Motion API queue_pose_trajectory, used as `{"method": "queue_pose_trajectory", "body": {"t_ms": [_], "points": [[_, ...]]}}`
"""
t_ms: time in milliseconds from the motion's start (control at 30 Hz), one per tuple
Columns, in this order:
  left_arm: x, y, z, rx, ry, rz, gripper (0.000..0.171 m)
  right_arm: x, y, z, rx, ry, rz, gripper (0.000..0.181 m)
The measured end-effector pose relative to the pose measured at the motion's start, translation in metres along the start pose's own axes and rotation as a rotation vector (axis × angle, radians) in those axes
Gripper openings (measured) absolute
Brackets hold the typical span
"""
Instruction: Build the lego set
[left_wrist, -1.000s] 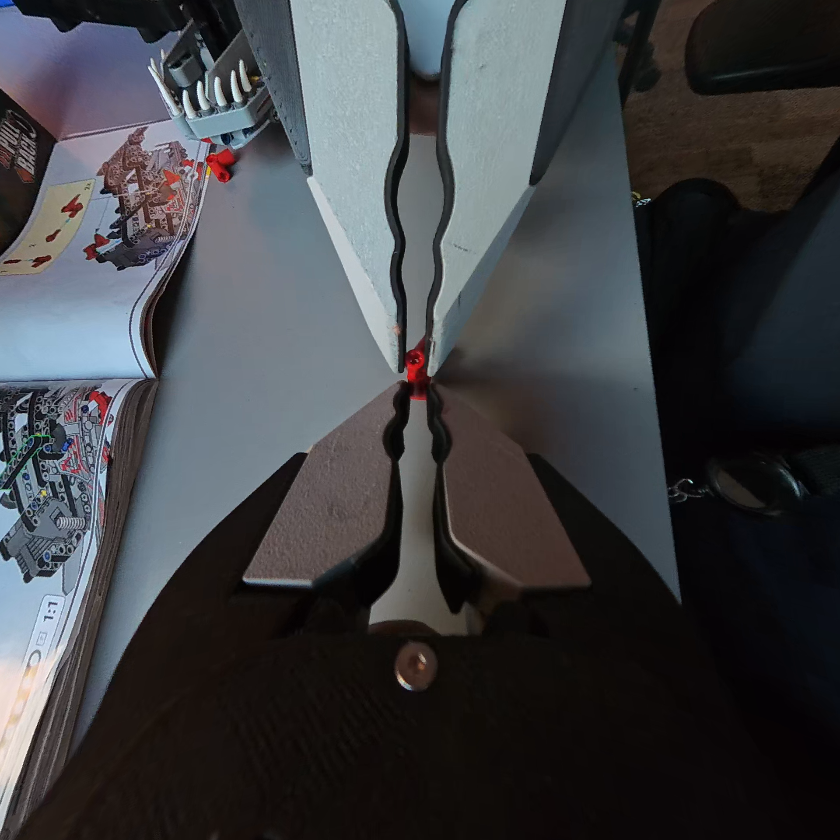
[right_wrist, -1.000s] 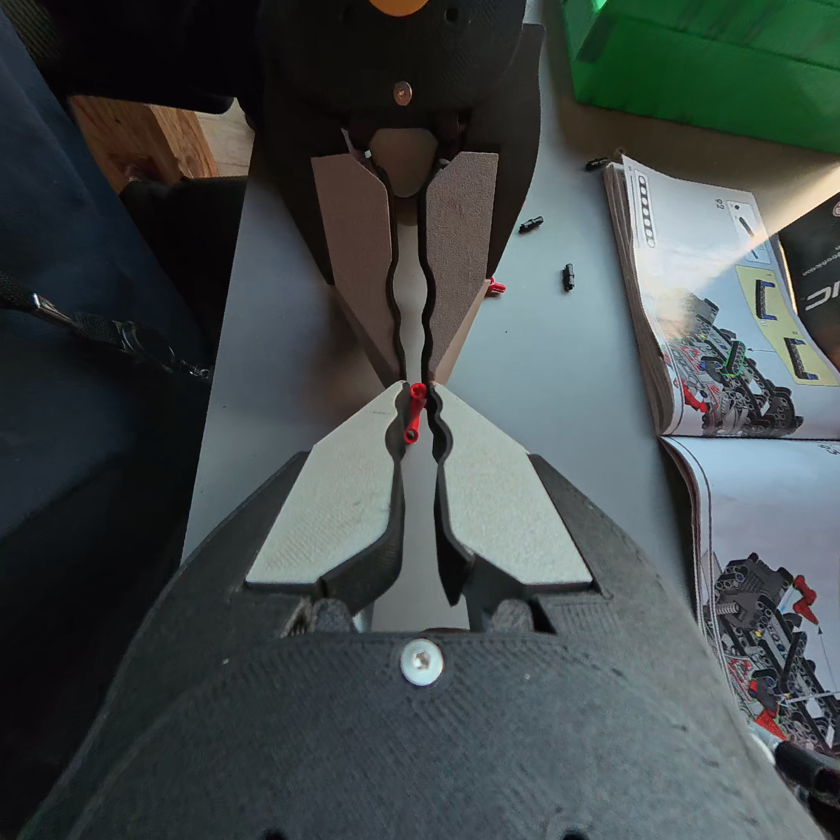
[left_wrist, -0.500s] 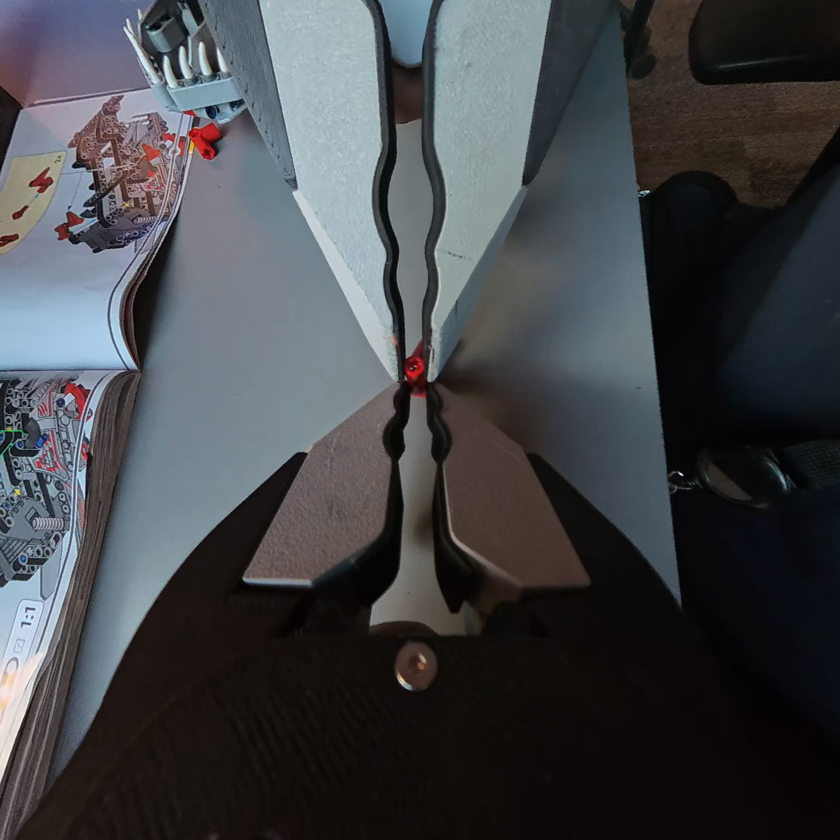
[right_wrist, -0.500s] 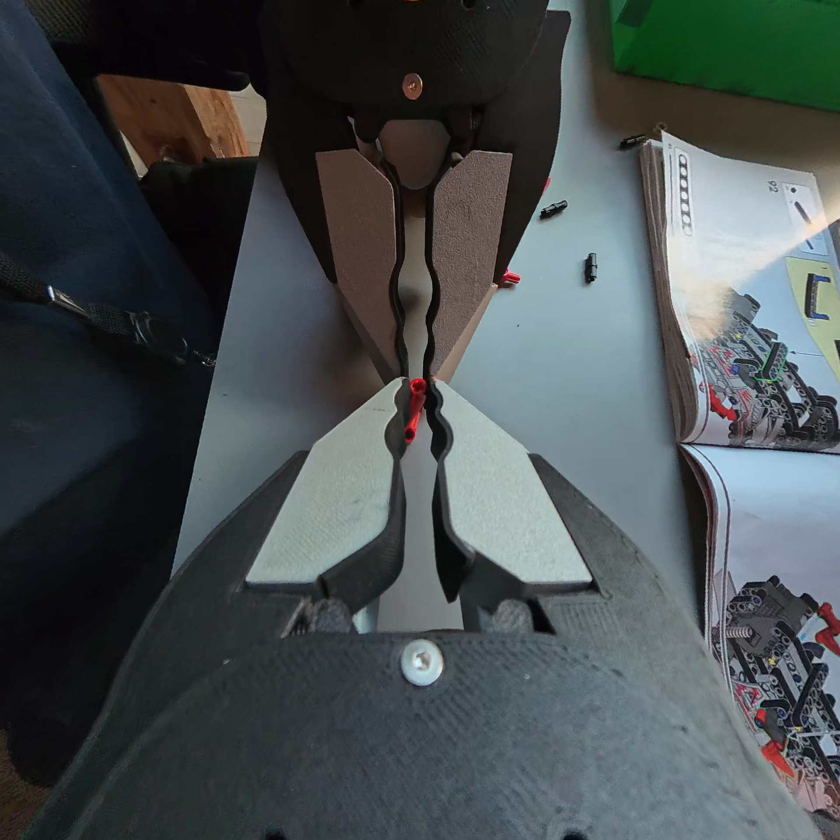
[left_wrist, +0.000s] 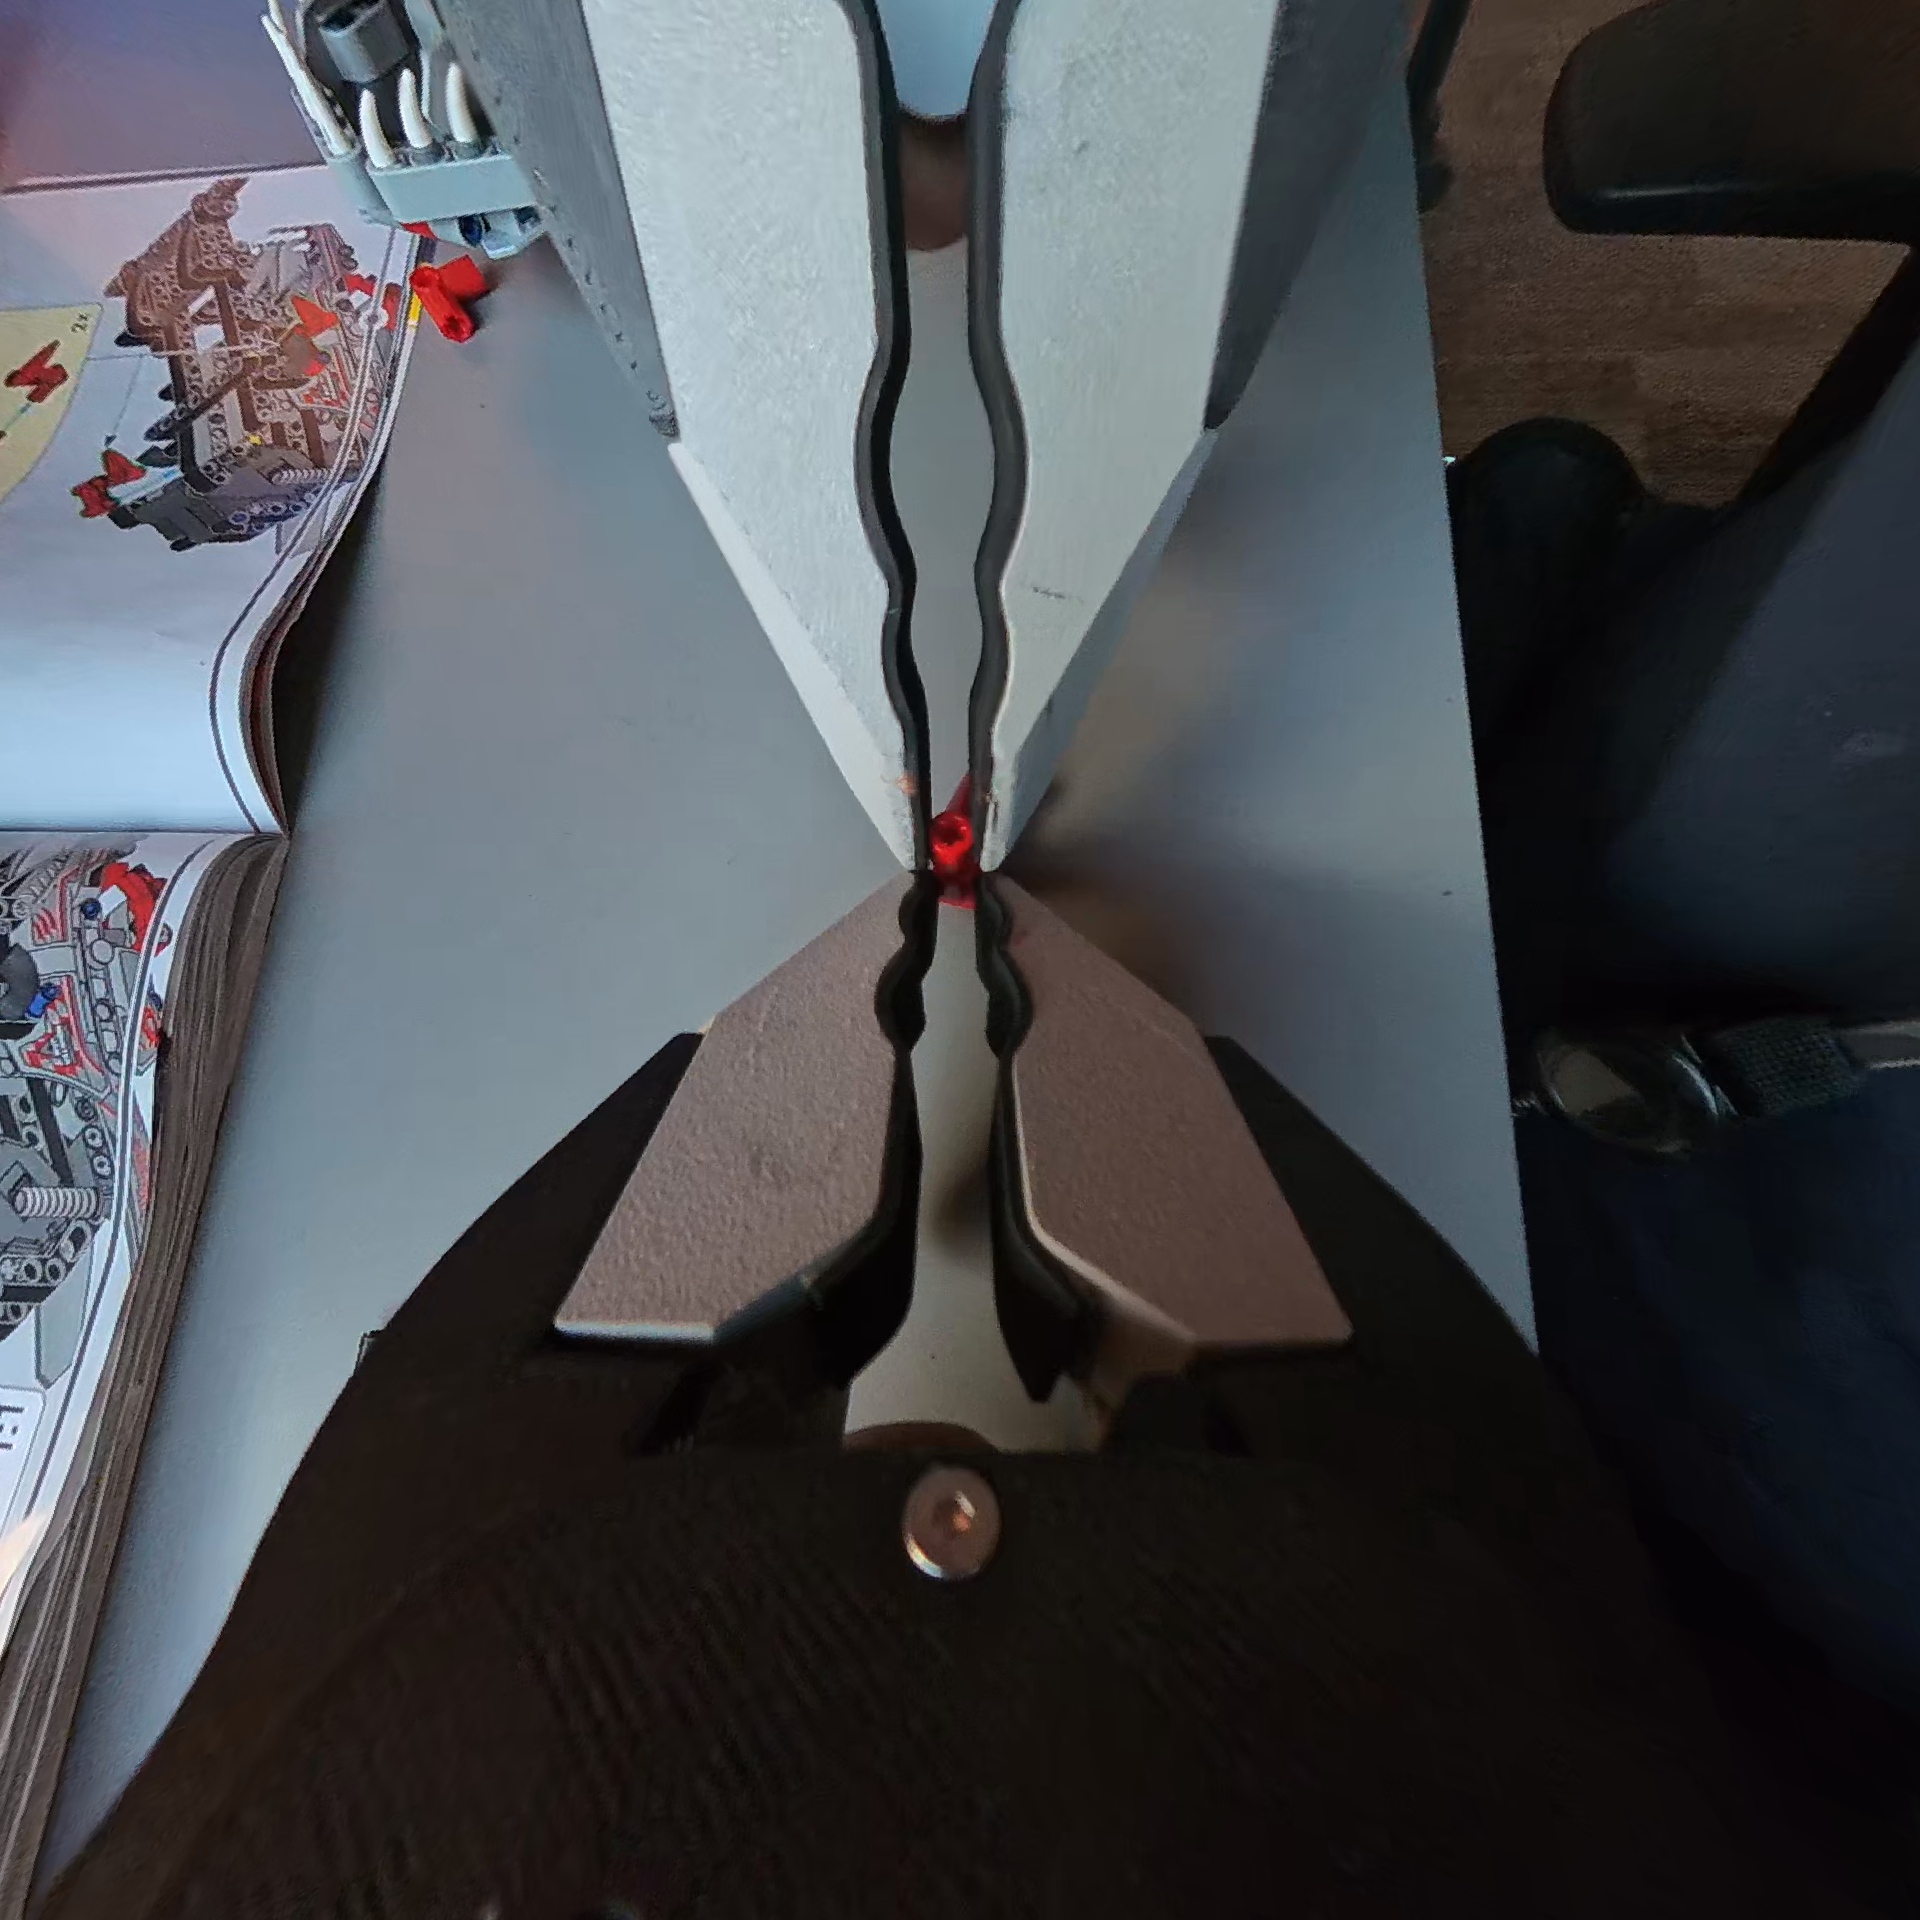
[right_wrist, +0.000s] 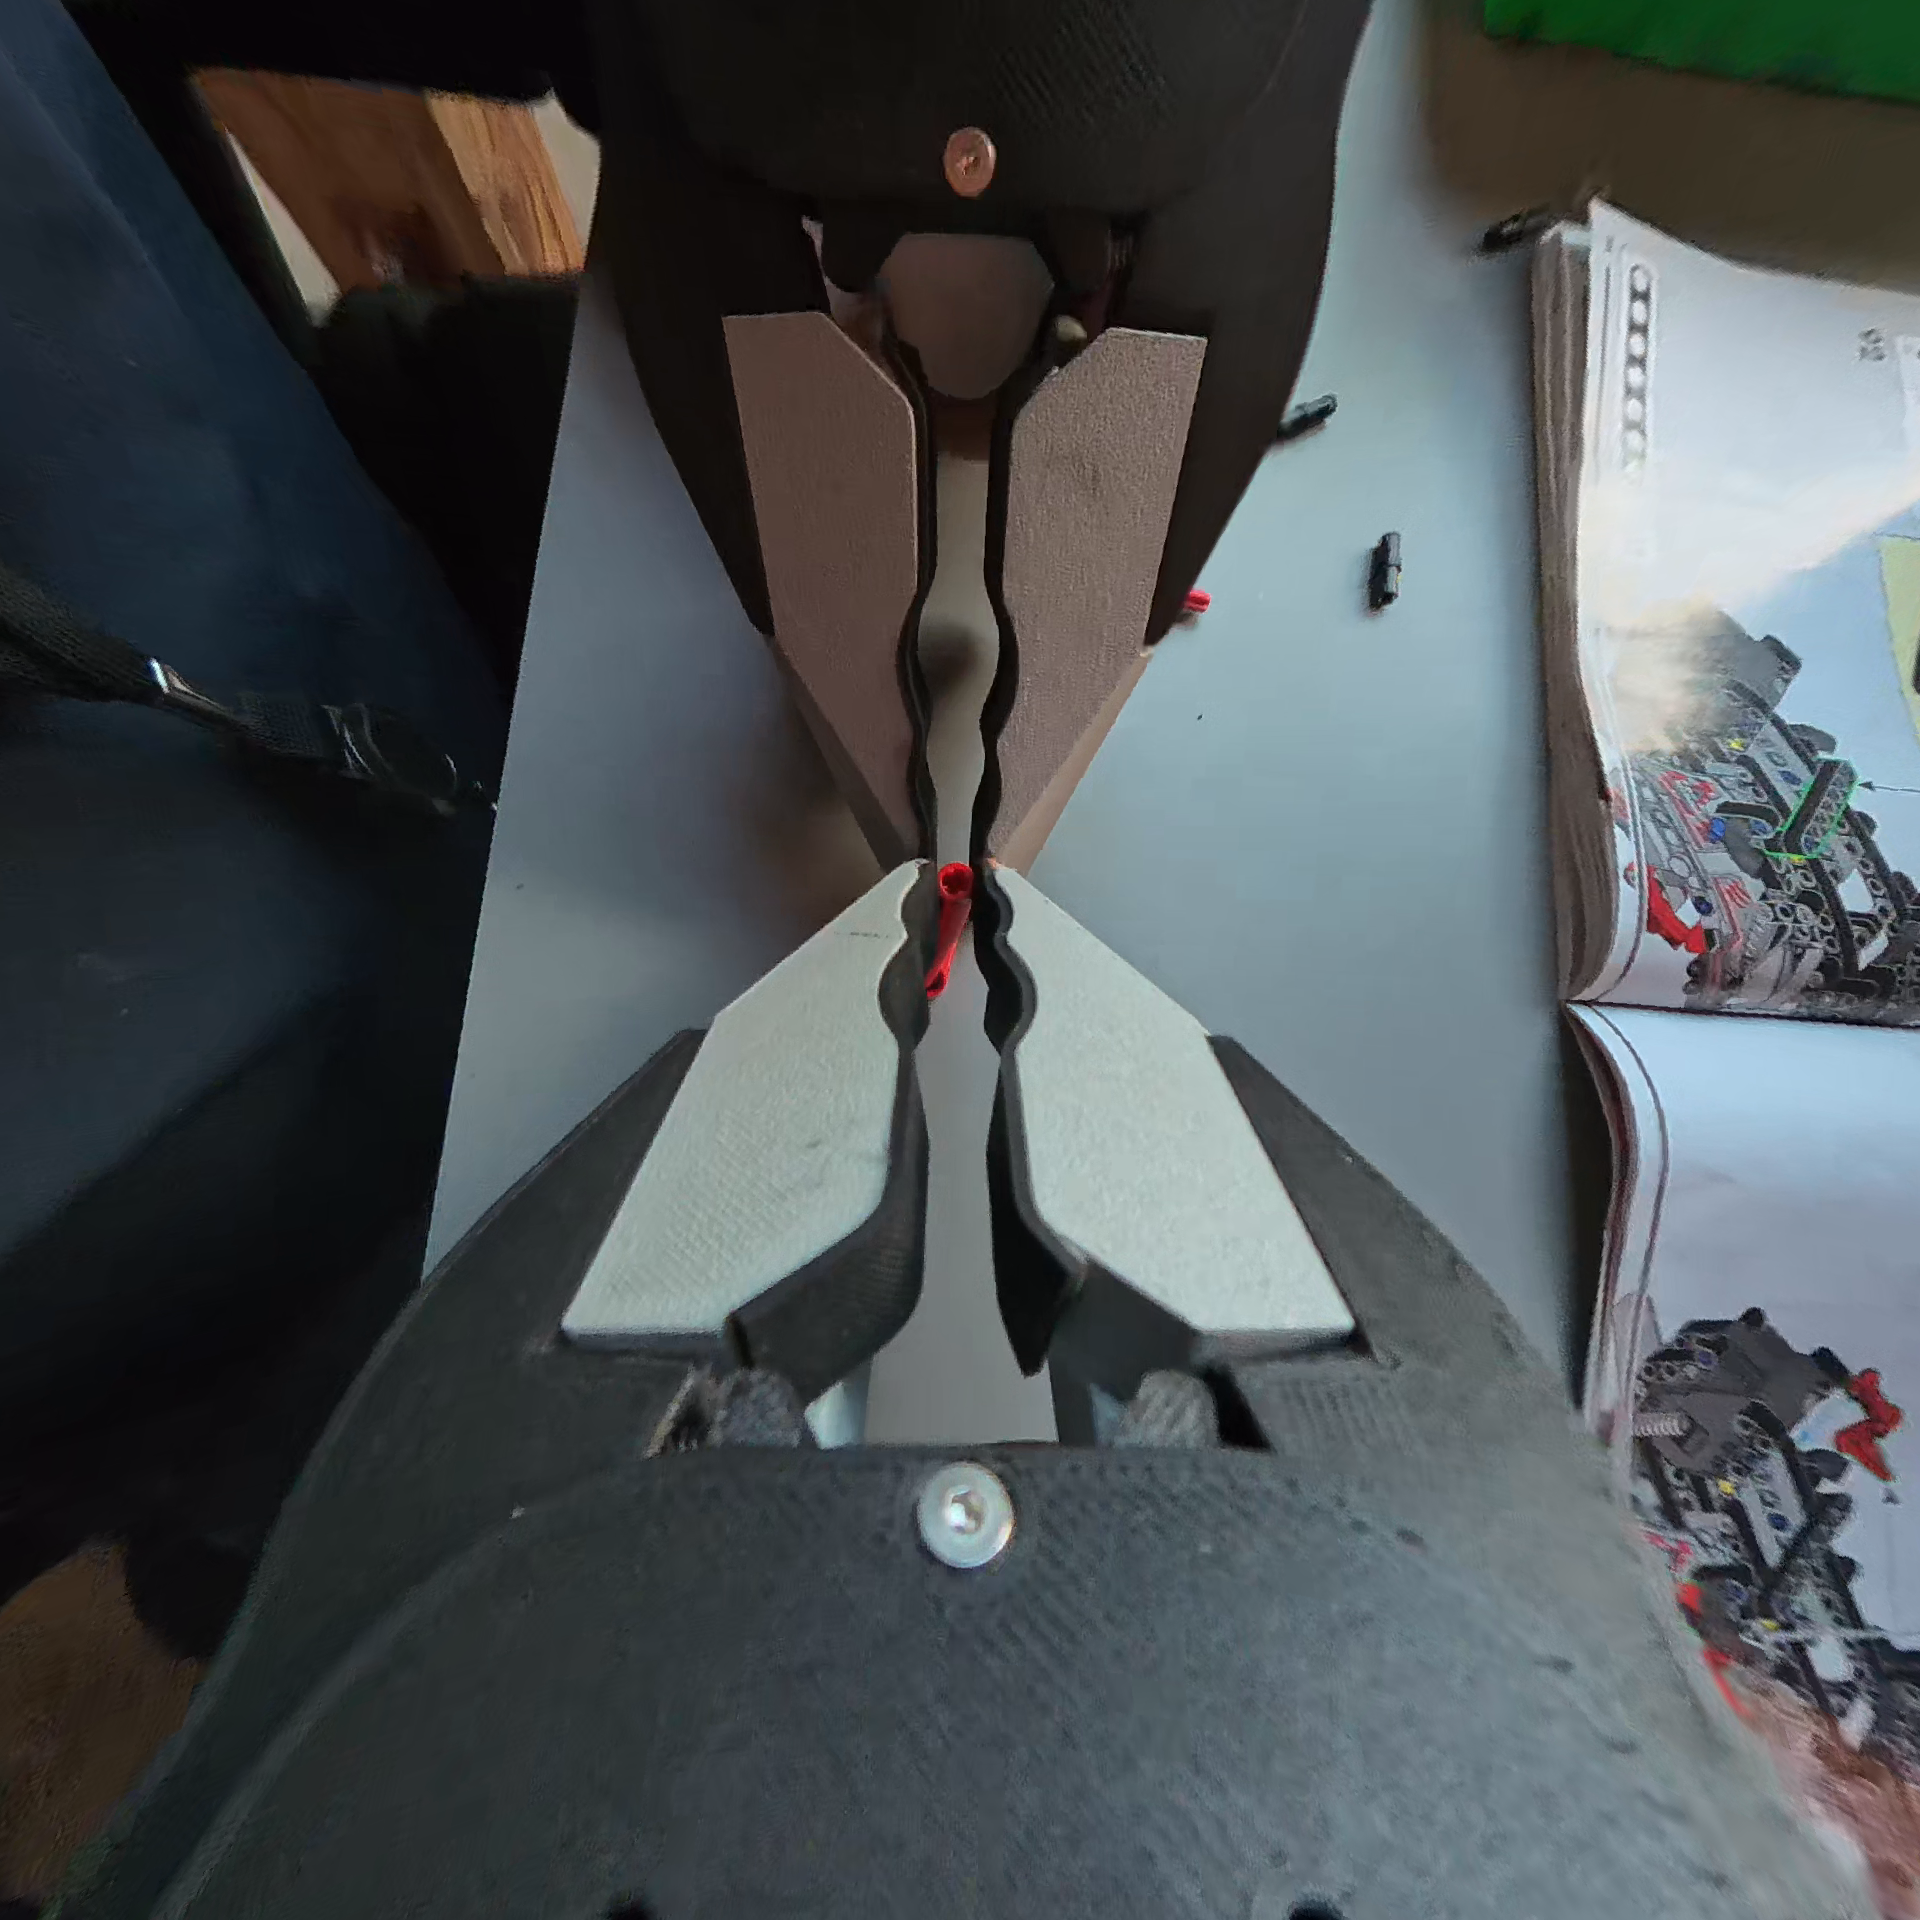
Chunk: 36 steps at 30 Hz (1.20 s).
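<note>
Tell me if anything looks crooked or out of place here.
The small red pin sits askew between the right claw tips, slanting left instead of along the fingers. The left claw meets it tip to tip. Two loose black pins lie on the table.

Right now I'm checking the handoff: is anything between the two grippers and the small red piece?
Nothing visible. The right gripper is shut on the red piece, and the left gripper meets it tip to tip at that piece's end, above the bare grey table.
</note>
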<state>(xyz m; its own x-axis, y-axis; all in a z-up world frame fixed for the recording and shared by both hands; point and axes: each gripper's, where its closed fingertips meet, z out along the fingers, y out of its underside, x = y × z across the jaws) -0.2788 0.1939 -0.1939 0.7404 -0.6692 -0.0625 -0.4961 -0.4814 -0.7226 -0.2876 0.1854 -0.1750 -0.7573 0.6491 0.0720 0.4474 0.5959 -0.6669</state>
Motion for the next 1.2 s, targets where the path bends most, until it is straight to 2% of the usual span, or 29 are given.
{"method": "queue_pose_trajectory", "body": {"t_ms": [167, 433, 667, 867, 1133, 1200], "points": [[0.0001, 0.0002, 0.0001, 0.0, 0.02, -0.022, 0.005, -0.0002, 0.0014, 0.0, -0.154, -0.059, -0.017, 0.005], [0.0003, 0.0009, 0.0, 0.0, 0.048, -0.071, 0.005, 0.0004, 0.0009, 0.001, -0.132, -0.059, 0.018, 0.004], [0.0003, 0.0013, -0.0002, 0.0, 0.052, -0.074, 0.005, -0.0001, 0.002, 0.0009, -0.307, -0.129, -0.058, 0.004], [0.0008, 0.0021, -0.0009, 0.0, 0.058, -0.077, 0.005, -0.0012, 0.0007, 0.0019, -0.26, -0.14, -0.007, 0.004], [0.002, 0.0032, -0.0024, 0.001, 0.081, -0.091, 0.005, -0.0022, 0.0019, 0.0054, -0.22, -0.081, 0.006, 0.005], [0.001, 0.0048, -0.0048, 0.004, 0.103, -0.122, 0.005, -0.0007, -0.0017, 0.0073, -0.152, -0.092, 0.049, 0.004]]}}
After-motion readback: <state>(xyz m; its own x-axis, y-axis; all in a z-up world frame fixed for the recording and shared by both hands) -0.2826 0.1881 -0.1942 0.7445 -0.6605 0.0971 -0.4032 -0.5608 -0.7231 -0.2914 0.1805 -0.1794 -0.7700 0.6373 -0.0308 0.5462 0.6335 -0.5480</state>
